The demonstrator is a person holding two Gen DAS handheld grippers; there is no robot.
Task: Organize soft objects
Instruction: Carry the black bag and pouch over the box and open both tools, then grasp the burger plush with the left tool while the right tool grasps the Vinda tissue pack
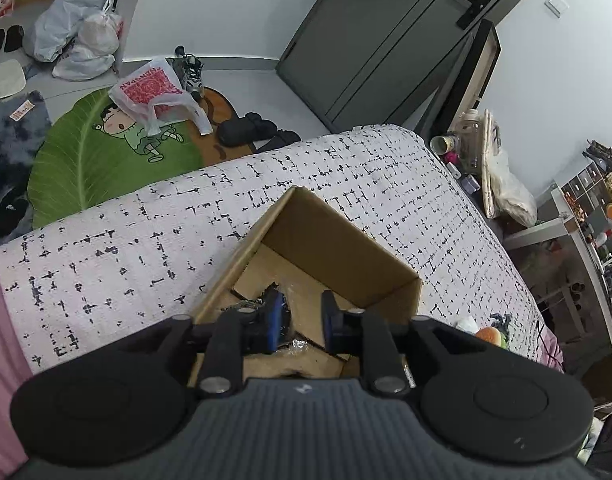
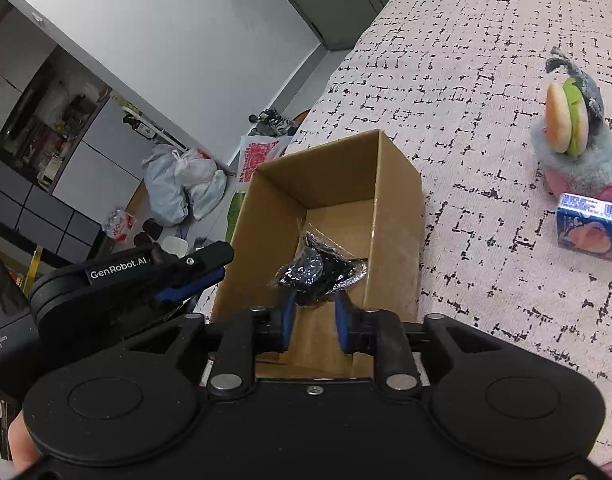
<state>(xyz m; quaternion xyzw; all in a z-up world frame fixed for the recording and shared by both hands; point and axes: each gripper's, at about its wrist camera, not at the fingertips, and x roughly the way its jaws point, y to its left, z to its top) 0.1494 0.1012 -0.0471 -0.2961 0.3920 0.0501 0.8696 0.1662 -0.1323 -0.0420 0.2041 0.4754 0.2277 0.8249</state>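
An open cardboard box (image 1: 338, 248) (image 2: 330, 168) stands on the patterned bed cover. A black soft item in clear plastic wrap (image 2: 320, 268) lies inside it. My right gripper (image 2: 316, 316) is open over the box's near edge, its fingers on either side of the wrapped item's lower end. My left gripper (image 1: 300, 318) is open above the box, the wrapped item (image 1: 272, 300) partly hidden behind its left finger. It also shows in the right wrist view (image 2: 186, 280), left of the box. A burger plush (image 2: 568, 118) leans on a grey-pink plush (image 2: 586, 160) at the right.
A blue carton (image 2: 590, 226) lies on the bed cover (image 1: 146, 240) beside the plush toys. The floor beyond the bed holds a green leaf rug (image 1: 98, 148), plastic bags (image 1: 78, 32) and shoes. A dark wardrobe (image 1: 386, 40) and cluttered shelves (image 1: 586, 208) stand around.
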